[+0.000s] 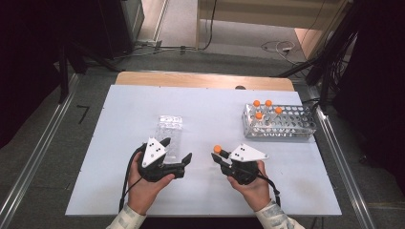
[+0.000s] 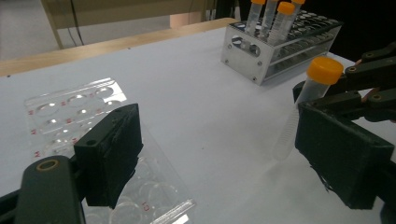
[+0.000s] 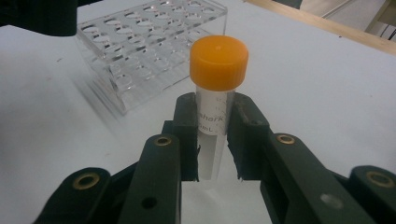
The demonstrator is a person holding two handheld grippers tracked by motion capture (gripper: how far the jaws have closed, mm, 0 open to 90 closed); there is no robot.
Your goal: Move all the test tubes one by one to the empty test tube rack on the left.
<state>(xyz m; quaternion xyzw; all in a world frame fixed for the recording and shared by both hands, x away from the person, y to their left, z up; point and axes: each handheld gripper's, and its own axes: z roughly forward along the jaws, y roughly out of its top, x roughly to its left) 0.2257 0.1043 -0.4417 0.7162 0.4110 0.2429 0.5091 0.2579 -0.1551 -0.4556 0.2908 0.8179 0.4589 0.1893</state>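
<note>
A clear tube with an orange cap (image 3: 215,116) stands upright between the jaws of my right gripper (image 3: 214,140), which is shut on its body below the cap. From above, that tube (image 1: 218,150) is at the gripper's far tip, right of the table's middle. My left gripper (image 1: 177,149) is open, its jaws spread wide with nothing between them. It hovers at the near end of a clear plastic well plate (image 1: 169,131). In the left gripper view the plate (image 2: 70,112) lies under the left jaw, and the held tube (image 2: 299,107) shows behind the right jaw.
A metal tube rack (image 1: 286,131) stands at the back right of the white table (image 1: 205,105) and holds several orange-capped tubes (image 1: 262,109) at its left end. The wooden edge (image 1: 200,80) runs along the far side. Cables lie on the floor beyond.
</note>
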